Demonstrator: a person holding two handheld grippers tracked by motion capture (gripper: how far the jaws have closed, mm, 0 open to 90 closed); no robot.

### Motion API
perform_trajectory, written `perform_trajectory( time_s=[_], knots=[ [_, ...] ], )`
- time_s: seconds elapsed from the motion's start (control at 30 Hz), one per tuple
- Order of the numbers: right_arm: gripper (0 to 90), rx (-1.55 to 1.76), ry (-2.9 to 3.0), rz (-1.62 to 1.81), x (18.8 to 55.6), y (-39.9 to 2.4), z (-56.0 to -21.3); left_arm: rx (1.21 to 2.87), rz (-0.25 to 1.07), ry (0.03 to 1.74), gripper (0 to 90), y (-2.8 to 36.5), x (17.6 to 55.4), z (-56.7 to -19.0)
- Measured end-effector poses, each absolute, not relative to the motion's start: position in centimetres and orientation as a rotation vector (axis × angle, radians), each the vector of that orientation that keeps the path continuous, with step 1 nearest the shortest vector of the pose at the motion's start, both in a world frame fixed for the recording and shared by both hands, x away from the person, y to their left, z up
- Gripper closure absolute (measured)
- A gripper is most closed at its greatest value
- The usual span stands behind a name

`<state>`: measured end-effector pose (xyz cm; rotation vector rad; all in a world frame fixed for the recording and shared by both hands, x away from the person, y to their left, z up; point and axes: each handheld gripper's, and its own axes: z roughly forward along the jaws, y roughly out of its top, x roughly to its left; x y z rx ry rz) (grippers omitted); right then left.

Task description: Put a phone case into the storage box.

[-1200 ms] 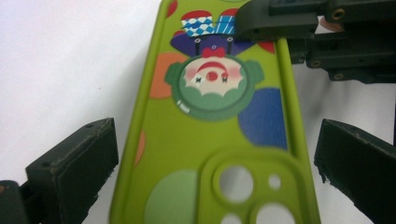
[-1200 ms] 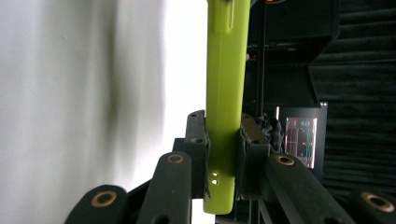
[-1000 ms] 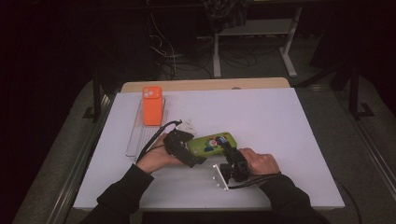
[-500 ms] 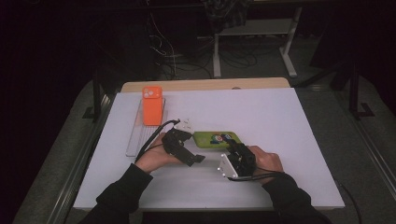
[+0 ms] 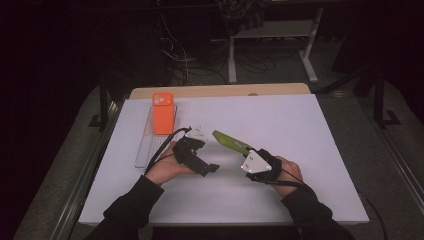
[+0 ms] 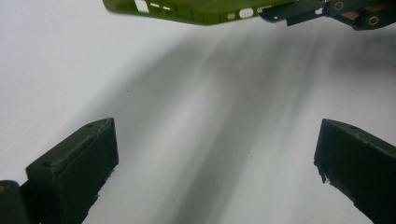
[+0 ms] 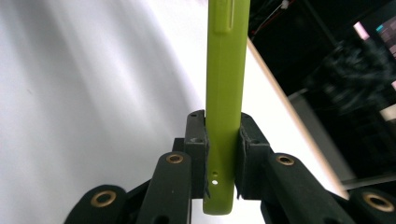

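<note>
Green phone case point(image 5: 230, 142) near the middle of the white worktop point(image 5: 300, 130) in the high view, raised off the surface and tilted, its near end clamped in the right tool point(image 5: 248, 154). Right hand point(image 5: 285, 172) behind that tool, grey three-cornered plate on top. Left tool point(image 5: 212, 167) just left of the case, apart from it, held low over the worktop by the left hand point(image 5: 167, 167), pointing right. Orange phone point(image 5: 163, 113) well apart at the far left, lying on a clear tray point(image 5: 145, 150) near the worktop's left edge. Wooden strip along the far edge, dark floor and cables beyond.

Seen from the left gripper view: left tool point(image 6: 215, 163) wide, two black jaws far apart with bare white worktop point(image 6: 187, 116) between, nothing gripped. Green phone case point(image 6: 196, 8) across the far top, edge-on with its cut-outs showing, and the right tool point(image 6: 280, 13) clamped on its right end.

Seen from the right gripper view: right tool point(image 7: 223, 144) narrow, pads pressed on both faces of the green phone case point(image 7: 226, 70), held edge-on and running straight away from the camera, small holes at its near end. White worktop point(image 7: 93, 93) to the left, dark room to the right.
</note>
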<state>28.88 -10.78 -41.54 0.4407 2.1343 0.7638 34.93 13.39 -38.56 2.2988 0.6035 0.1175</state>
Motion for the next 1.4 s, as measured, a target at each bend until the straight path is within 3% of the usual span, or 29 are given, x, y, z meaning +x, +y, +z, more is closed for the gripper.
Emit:
perform_trajectory(
  time_s=[0.67, 1.4],
  knots=[
    [76.0, 1.016, 2.288, 1.255, 30.7, -13.1, -41.1, 2.26, 0.166, 0.657, 0.0, 13.3, 35.3, -38.2],
    [76.0, 1.061, 2.269, 1.374, 30.8, -13.0, -41.0, 2.048, 0.123, 0.708, 0.0, 11.7, 37.0, -36.9]
  ],
)
